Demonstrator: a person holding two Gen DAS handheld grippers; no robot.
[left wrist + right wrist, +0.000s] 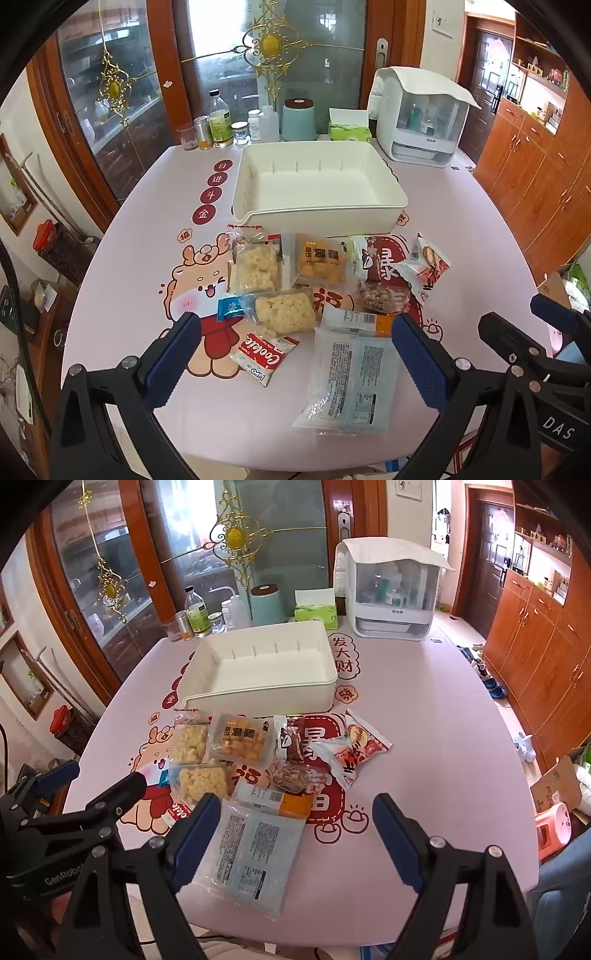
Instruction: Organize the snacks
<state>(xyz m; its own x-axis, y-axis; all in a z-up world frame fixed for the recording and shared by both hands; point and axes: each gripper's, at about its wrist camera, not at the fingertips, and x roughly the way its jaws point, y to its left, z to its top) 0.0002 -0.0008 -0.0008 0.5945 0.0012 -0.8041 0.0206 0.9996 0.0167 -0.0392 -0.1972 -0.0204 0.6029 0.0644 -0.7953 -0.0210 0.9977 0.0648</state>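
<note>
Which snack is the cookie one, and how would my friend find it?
Start at the big white bin in the middle of the pink table; the snacks lie in a pile in front of it. Go to the near left edge of that pile, just below a pale rice crispy bar. The cookie packet is the only red and white one with "Cookie" in big letters.

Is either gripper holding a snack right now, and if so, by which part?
Nothing is held. The left gripper and right gripper both hang open above the snack packets, and the white bin is empty.
</note>
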